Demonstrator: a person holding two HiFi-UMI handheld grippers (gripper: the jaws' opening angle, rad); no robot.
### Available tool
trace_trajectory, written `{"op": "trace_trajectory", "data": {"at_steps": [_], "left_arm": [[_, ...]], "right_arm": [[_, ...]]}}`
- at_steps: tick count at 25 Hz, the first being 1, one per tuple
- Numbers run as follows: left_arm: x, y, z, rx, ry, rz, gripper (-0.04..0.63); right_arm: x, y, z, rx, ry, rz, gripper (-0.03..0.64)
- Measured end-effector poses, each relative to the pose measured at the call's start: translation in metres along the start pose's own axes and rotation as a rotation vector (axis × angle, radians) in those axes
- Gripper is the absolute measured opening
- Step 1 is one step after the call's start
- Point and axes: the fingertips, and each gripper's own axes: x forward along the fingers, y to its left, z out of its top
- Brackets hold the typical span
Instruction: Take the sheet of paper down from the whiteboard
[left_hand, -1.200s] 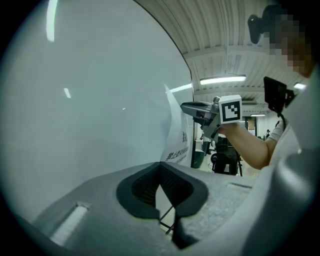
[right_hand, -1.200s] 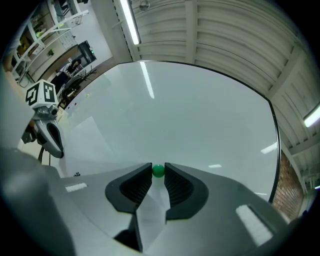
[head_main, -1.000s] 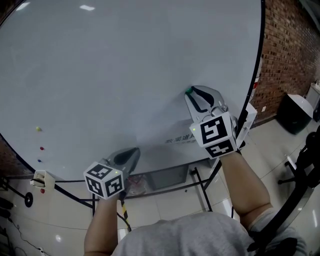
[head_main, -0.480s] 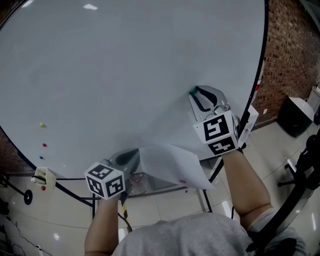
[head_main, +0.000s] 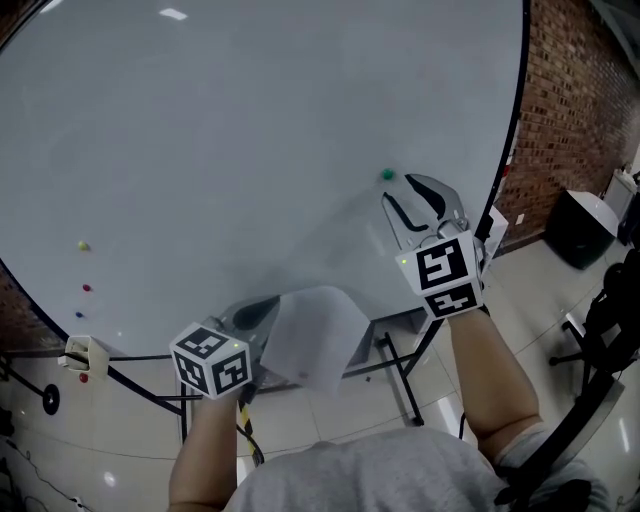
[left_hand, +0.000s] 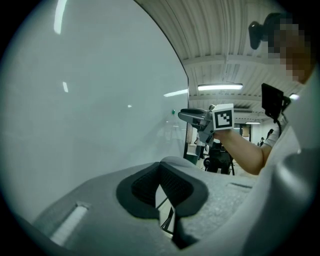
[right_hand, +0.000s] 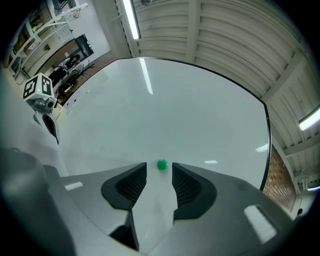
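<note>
The white sheet of paper (head_main: 310, 340) is off the whiteboard (head_main: 250, 130) and droops, curled, from one corner low in the head view. My left gripper (head_main: 252, 312) is shut on that corner, and a thin white edge shows between its pads (left_hand: 150, 187). A green magnet (head_main: 388, 175) stays stuck on the board. My right gripper (head_main: 408, 195) is just below and right of it with its jaws opening and nothing between them. In the right gripper view the green magnet (right_hand: 161, 164) sits on the board just beyond the fingertips of the right gripper (right_hand: 159, 177).
Small yellow (head_main: 82, 245), red (head_main: 86, 288) and blue (head_main: 79, 314) magnets dot the board's lower left. The board's black frame legs (head_main: 400, 385) stand below. A brick wall (head_main: 580, 100) and a dark bin (head_main: 572, 228) are at the right.
The sheet, flat on the board a second ago, has dropped free at its right side and now hangs from the left gripper. The right gripper has let go of the green magnet and opened.
</note>
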Motion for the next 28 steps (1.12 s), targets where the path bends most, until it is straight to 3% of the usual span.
{"op": "trace_trajectory", "data": {"at_steps": [5, 15, 19, 25, 28], "left_arm": [[-0.011, -0.010, -0.002, 0.006, -0.002, -0.021, 0.000], [-0.050, -0.072, -0.004, 0.022, -0.029, 0.018, 0.000], [-0.065, -0.126, -0.024, 0.018, -0.030, 0.031, 0.000], [-0.092, -0.241, -0.066, 0.012, -0.027, 0.043, 0.001], [-0.108, -0.299, -0.086, 0.006, -0.010, 0.050, 0.001]], "right_arm": [[-0.024, 0.027, -0.017, 0.046, 0.038, 0.043, 0.132], [-0.107, 0.103, -0.081, 0.202, 0.144, 0.267, 0.035], [-0.175, 0.129, -0.104, 0.284, 0.161, 0.348, 0.014], [-0.307, 0.166, -0.126, 0.426, 0.178, 0.483, 0.003], [-0.374, 0.180, -0.137, 0.445, 0.202, 0.531, 0.002]]}}
